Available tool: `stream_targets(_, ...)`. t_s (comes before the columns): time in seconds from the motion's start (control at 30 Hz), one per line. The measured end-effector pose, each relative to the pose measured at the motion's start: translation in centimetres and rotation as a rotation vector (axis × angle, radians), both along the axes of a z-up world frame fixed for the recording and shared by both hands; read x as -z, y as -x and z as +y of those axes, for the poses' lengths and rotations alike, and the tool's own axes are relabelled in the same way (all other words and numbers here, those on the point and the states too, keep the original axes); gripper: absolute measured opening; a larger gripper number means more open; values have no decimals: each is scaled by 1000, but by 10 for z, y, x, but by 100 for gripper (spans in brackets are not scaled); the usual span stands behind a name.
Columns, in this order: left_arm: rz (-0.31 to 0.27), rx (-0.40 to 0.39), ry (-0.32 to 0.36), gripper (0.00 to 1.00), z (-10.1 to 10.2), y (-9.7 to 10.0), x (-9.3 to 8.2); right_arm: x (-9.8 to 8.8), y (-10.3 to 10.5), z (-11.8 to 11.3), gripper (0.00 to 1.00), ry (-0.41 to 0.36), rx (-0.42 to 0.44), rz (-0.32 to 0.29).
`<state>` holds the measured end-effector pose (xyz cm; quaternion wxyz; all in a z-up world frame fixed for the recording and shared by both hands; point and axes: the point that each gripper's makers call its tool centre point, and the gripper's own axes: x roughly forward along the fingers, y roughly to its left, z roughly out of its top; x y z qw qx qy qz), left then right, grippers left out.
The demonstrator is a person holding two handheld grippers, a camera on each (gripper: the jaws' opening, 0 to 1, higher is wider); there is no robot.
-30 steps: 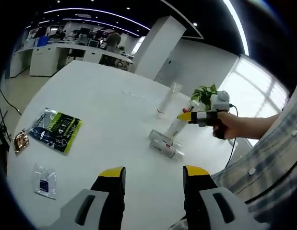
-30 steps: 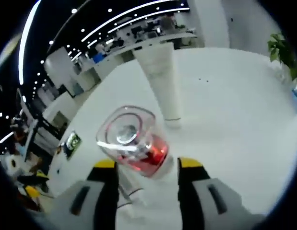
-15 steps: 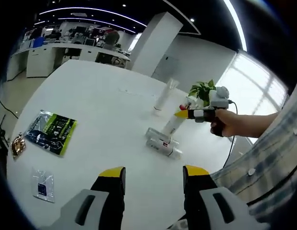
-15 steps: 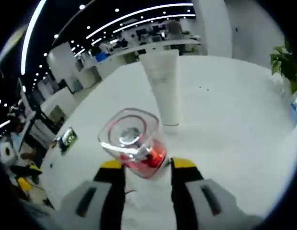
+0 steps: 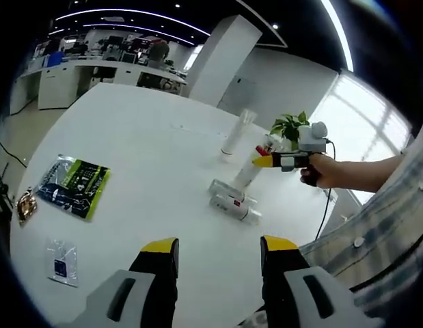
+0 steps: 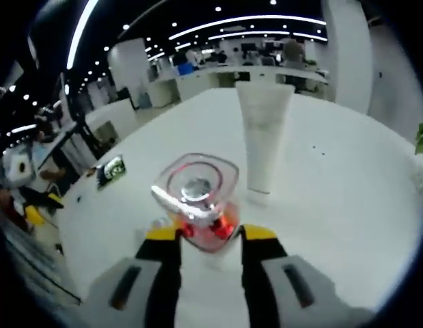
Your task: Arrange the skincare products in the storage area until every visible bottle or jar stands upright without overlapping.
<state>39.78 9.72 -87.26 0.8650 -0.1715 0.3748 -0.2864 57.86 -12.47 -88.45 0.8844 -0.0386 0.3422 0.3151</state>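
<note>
Left gripper view, far left edge: small brown packet [image 5: 26, 206] on the white table [image 5: 143, 143]. Lower left: clear sachet [image 5: 63, 260] with a dark label. Just right of the packet: black-and-green pouch [image 5: 73, 186] lying flat. Bottom centre: left gripper [image 5: 218, 254], yellow-tipped jaws spread wide, grasping nothing. Right of centre: two bottles [image 5: 233, 201] lying on their sides, touching. Above them: tall white tube [image 5: 238, 134] standing upright. Further right: potted plant [image 5: 289, 127], and a hand [image 5: 319, 171] on the other tool.

Right gripper view, left of centre: same pouch [image 6: 110, 169], small. Centre: right gripper [image 6: 209, 238] clenched on a red bottle with a clear cap [image 6: 199, 198], tilted toward the lens. Right of centre: white tube [image 6: 264, 137] upright, just beyond.
</note>
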Motion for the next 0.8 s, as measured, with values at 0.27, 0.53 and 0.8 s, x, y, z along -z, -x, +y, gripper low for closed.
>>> stream_targets(0.27,1,-10,0,49,0,1,0,-1,-1,1,30,17,-138,-6)
stream_targets(0.53,3,-17,-7,49,0,2,0,-1,3,5,31,-17,-276,19)
stream_targets(0.8,4,-11,-15,49,-1,4,-1,2,3,4,33,-12,-327,86)
